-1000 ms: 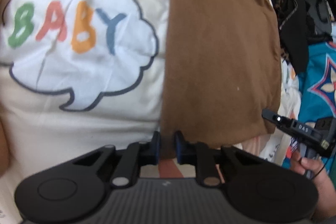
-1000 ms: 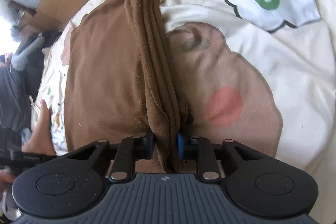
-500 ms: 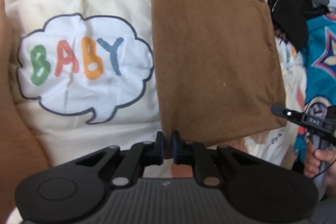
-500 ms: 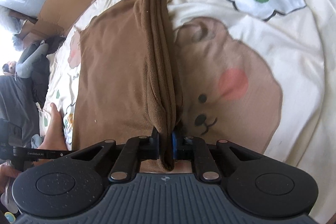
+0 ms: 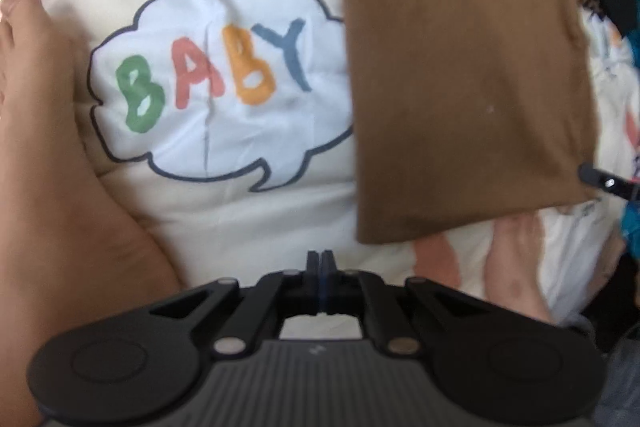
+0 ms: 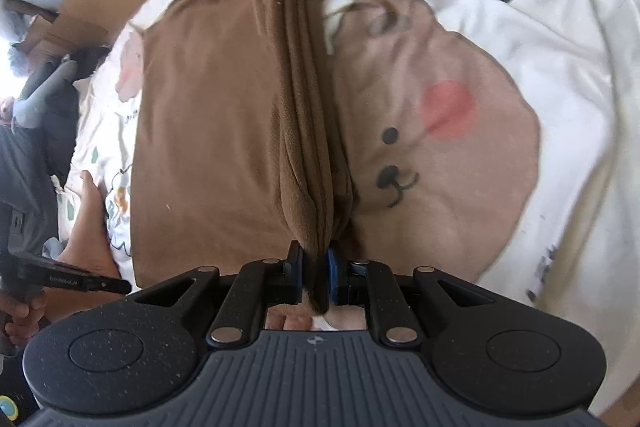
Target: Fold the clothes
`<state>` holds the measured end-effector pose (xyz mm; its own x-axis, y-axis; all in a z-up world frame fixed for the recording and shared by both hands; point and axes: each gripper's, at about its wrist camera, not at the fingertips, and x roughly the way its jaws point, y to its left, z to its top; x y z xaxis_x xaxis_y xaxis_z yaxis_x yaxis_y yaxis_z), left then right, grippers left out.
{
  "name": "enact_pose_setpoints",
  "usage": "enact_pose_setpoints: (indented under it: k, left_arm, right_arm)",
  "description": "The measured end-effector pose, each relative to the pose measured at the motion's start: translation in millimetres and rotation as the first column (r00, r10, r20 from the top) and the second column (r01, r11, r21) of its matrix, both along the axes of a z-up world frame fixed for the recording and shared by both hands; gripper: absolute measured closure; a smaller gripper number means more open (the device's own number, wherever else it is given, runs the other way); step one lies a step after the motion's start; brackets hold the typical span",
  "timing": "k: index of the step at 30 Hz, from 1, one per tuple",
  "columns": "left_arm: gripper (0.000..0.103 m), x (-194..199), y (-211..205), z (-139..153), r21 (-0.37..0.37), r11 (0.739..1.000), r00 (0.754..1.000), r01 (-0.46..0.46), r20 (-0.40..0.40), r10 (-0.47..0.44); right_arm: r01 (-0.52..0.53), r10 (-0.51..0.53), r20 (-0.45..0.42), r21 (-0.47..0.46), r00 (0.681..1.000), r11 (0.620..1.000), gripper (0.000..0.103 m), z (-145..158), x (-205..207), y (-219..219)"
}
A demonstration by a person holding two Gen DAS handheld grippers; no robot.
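Left wrist view first: my left gripper [image 5: 320, 259] is closed on nothing, its jaws pressed together just short of the brown garment [image 5: 460, 67], which lies folded flat on the cream bedspread [image 5: 248, 219] beside the "BABY" cloud print [image 5: 216, 79]. Right wrist view: my right gripper [image 6: 315, 267] pinches the garment's stacked folded edge, the jaws opening slightly with the cloth between them, next to the printed bear face [image 6: 432, 131].

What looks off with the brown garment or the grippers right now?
The folded brown garment isn't lying flat: one edge stands up in a bunched ridge, with its end between the right gripper, whose jaws are opening. The left gripper is shut on nothing, short of the garment's near corner. Nothing looks torn.
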<state>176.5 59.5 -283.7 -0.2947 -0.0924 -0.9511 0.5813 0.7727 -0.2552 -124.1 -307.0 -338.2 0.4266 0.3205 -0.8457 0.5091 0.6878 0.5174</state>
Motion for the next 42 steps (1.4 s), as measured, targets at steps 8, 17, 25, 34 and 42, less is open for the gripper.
enact_pose_setpoints:
  k: [8, 17, 25, 34, 42]
  left_arm:
    - [0.082, 28, -19, 33, -0.074, 0.996, 0.997, -0.045, 0.061, 0.05]
    - [0.05, 51, -26, 52, -0.085, 0.994, 0.992, -0.072, 0.102, 0.08]
    - [0.046, 82, -77, 45, -0.127, 0.991, 0.994, -0.051, 0.092, 0.063]
    - [0.045, 111, -109, 40, -0.108, 0.993, 0.991, 0.052, 0.128, -0.038]
    - [0.036, 114, -138, 47, -0.136, 0.974, 0.97, 0.181, 0.191, -0.153]
  right_arm:
    - [0.065, -0.063, 0.055, -0.033, 0.996, 0.997, 0.068, 22, -9, -14]
    - [0.098, -0.086, 0.147, -0.079, 0.985, 0.992, 0.06, 38, 8, -21]
    - [0.066, -0.044, 0.155, -0.142, 0.987, 0.988, 0.055, 36, 34, -24]
    - [0.048, -0.02, 0.157, -0.176, 0.987, 0.983, 0.054, 29, 60, -32]
    - [0.053, -0.015, 0.188, -0.201, 0.982, 0.978, 0.053, 31, 78, -39]
